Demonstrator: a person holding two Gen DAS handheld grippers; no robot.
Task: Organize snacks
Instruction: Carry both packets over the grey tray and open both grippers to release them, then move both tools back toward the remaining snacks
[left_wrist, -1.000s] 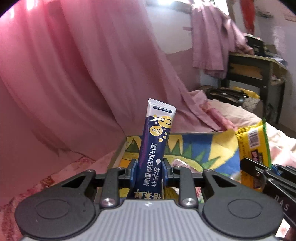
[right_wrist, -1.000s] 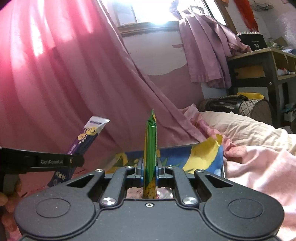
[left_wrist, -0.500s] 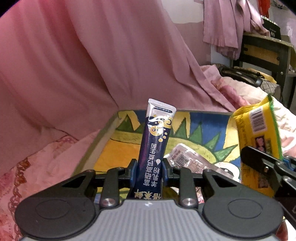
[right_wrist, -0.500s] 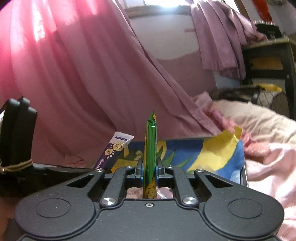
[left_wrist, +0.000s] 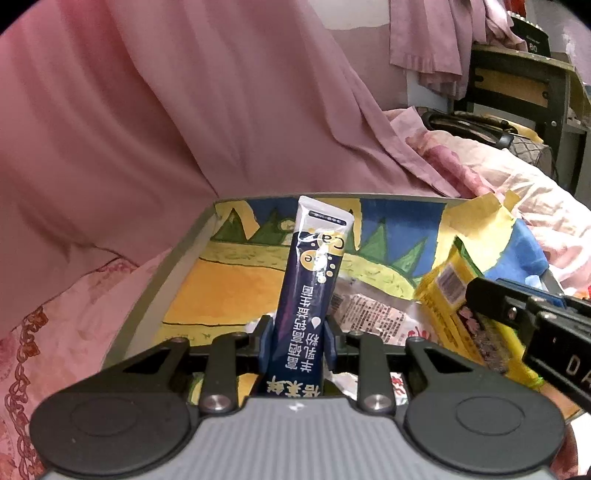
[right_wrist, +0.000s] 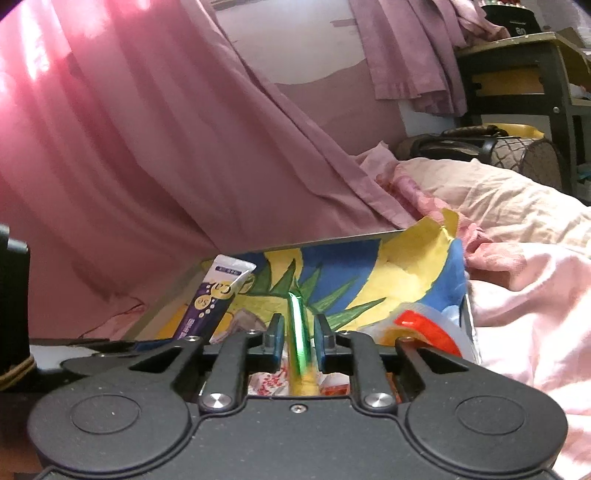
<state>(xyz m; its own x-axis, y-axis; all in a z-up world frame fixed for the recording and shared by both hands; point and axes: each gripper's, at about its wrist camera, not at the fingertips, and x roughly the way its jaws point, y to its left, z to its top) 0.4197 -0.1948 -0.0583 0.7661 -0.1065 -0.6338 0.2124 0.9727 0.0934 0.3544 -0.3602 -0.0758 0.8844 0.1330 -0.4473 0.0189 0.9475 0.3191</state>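
Pink curtain fills the background in both views, with rumpled pink bedding to the right and a dark desk in the far corner. On the bedding sits a grey-rimmed tray lined with a painted sheet in yellow, blue and green.

Left gripper: fingers closed on a dark blue snack stick, gripped on its lower half. The stick stands nearly upright, tilted slightly right, its white sealed end uppermost, positioned above the tray's left-centre area. The right wrist view confirms the same stick at the tray's left side.

Right gripper: fingers are slightly apart, a narrow gap visible on either side of a yellow and green snack packet standing edge-on between them. The packet is motion-blurred there; whether the pads touch it cannot be determined. In the left wrist view the packet shows its yellow face with a barcode, low over the tray's right side, with the right gripper's black finger across it.

Contents lying in the tray: a clear wrapper with printed text near the centre, and a red and orange packet at the right edge. A dark bag rests beyond the bedding, below the desk.
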